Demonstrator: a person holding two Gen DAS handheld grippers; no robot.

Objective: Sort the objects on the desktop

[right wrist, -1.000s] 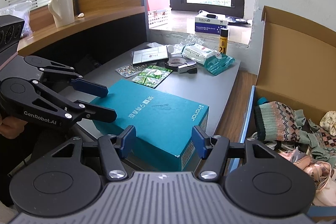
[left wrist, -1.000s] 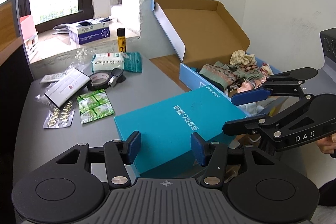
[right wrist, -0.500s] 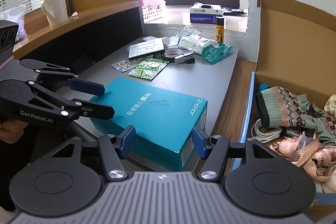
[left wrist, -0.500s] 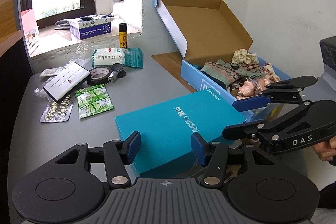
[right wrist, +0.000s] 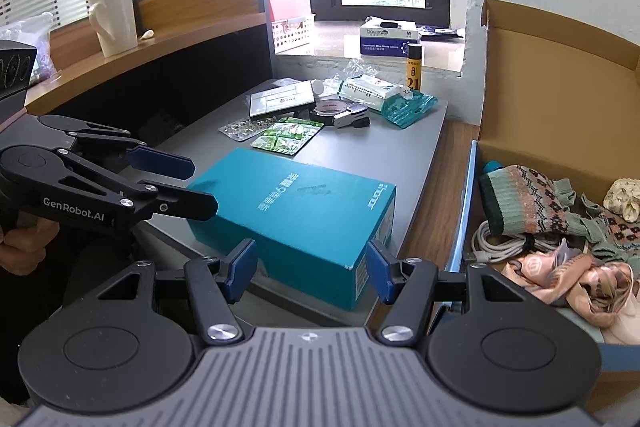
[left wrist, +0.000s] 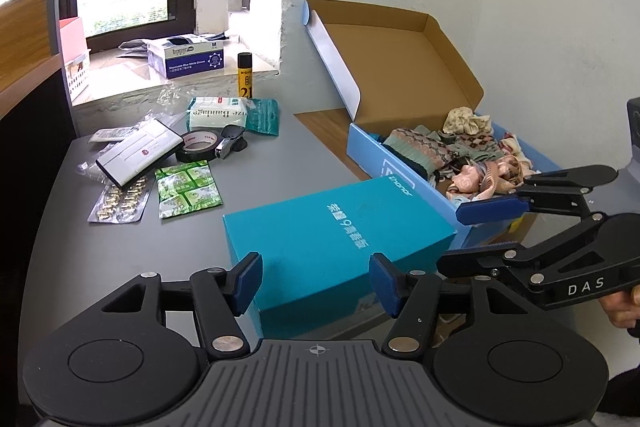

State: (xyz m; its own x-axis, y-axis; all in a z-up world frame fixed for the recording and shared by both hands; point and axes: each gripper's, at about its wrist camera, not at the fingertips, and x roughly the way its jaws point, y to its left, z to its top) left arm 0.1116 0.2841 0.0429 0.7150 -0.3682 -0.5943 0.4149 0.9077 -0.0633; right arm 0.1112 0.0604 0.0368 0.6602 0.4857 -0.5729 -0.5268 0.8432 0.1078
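Meanwhile little has changed over the last second: both views have drifted and pulled back a bit, so the far clutter sits lower in frame, but nothing on the surface (left wrist: 280, 167) has shifted. Left tool (left wrist: 316, 281) is spread, nothing between its blue pads, hovering just short of the near end of the teal box (left wrist: 340, 227). Right tool (right wrist: 308, 269) is likewise spread and empty, at the box's other near corner; in the left view it shows from the side over the box's right edge.

Teal box lies flat on the near part of the surface, just beside the open cardboard carton (left wrist: 400, 75), which holds knit cloth, a scarf and a white cable. Small items are clustered at the far end, all as a second ago: blister pack (left wrist: 120, 203), green sachets (left wrist: 186, 189), white flat case (left wrist: 138, 151), black tape roll (left wrist: 198, 146), stapler (left wrist: 230, 145), gauze bandage pack (left wrist: 218, 113), teal pouch (left wrist: 262, 117), glue stick (left wrist: 245, 75).

Judgement: no pick or drop happened in this interval, only repositioning. Both tools flank the teal box, so it is likely the next target, but the scene fits either approaching it or having just set it down.
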